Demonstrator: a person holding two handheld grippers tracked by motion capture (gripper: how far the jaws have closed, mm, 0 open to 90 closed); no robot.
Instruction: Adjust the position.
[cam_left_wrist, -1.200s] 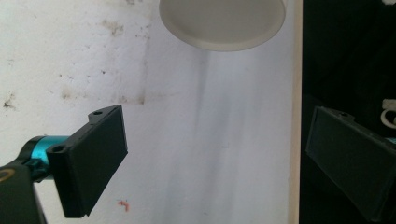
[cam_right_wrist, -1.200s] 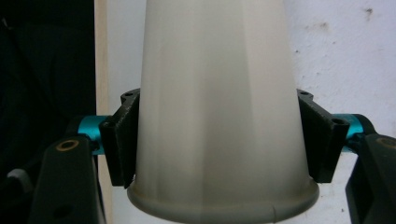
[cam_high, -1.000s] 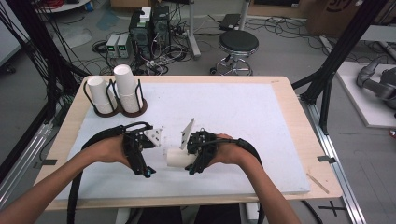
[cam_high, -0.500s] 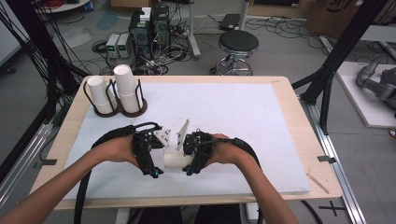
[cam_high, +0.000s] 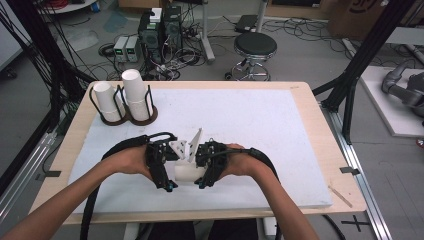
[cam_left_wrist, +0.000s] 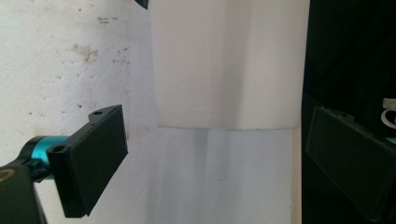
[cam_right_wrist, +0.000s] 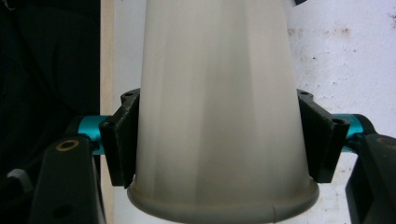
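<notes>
A white paper cup (cam_high: 189, 171) lies on its side just above the white mat, between both hands. My right gripper (cam_high: 204, 180) is shut on it. In the right gripper view its jaws press both sides of the cup (cam_right_wrist: 217, 107) just above the rolled rim, and the right gripper (cam_right_wrist: 218, 100) holds it firmly. My left gripper (cam_high: 167, 182) is at the cup's other end and stands open. In the left gripper view the left gripper (cam_left_wrist: 217, 126) has its jaws spread wide on either side of the cup (cam_left_wrist: 229, 60), without touching it.
A black wire holder (cam_high: 122, 117) with two stacks of white cups (cam_high: 135, 92) stands at the back left of the white mat (cam_high: 260, 130). The wooden table edge (cam_high: 320, 150) runs along the right. A stool (cam_high: 255, 47) and cables are beyond the table.
The left gripper has shifted right, closing in on the cup's free end. The right gripper has kept its hold and barely moved.
</notes>
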